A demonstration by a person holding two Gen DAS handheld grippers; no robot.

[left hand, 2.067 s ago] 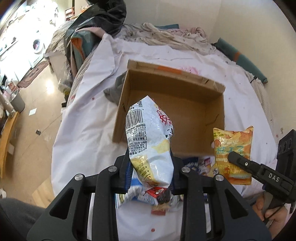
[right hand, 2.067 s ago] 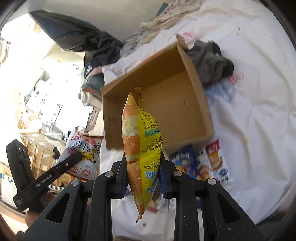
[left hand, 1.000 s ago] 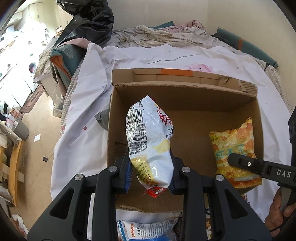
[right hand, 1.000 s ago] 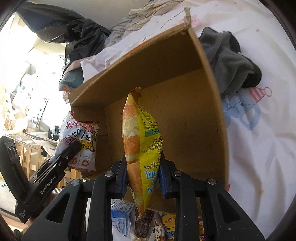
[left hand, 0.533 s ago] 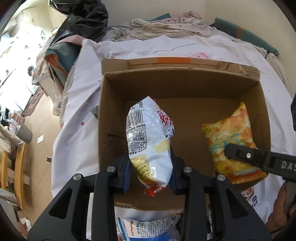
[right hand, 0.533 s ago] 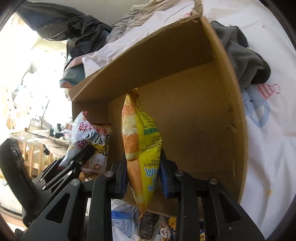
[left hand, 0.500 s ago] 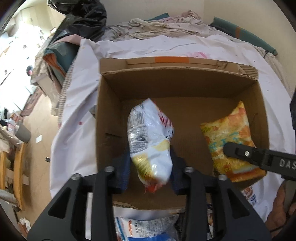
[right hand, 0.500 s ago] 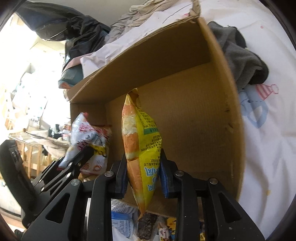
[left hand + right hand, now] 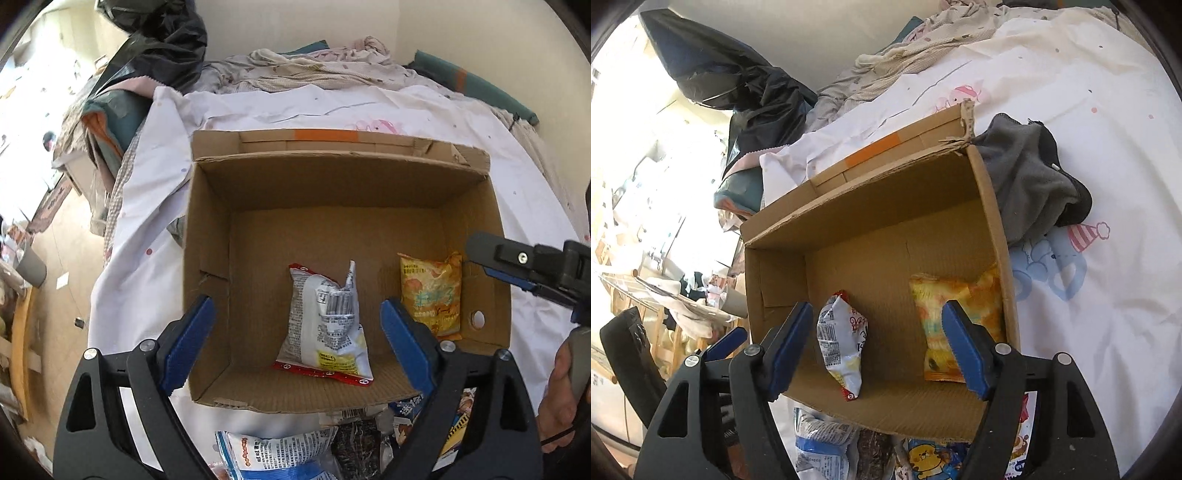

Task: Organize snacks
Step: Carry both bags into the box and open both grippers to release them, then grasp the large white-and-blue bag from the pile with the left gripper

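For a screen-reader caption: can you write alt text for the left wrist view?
An open cardboard box on a white sheet holds a white snack bag and an orange snack bag. The left claw hangs open above the white bag. More snack packets lie before the box.

Black plastic left gripper [image 9: 297, 338], blue pads [image 9: 188, 341] (silver screws), matching right gripper [image 9: 879, 345]

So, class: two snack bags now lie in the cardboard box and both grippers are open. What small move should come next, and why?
Probably draw the left gripper back toward the loose snack packets in front of the cardboard box. Its jaws have just been opening, the white bag lies free on the box floor beside the orange bag, and more packets wait outside.
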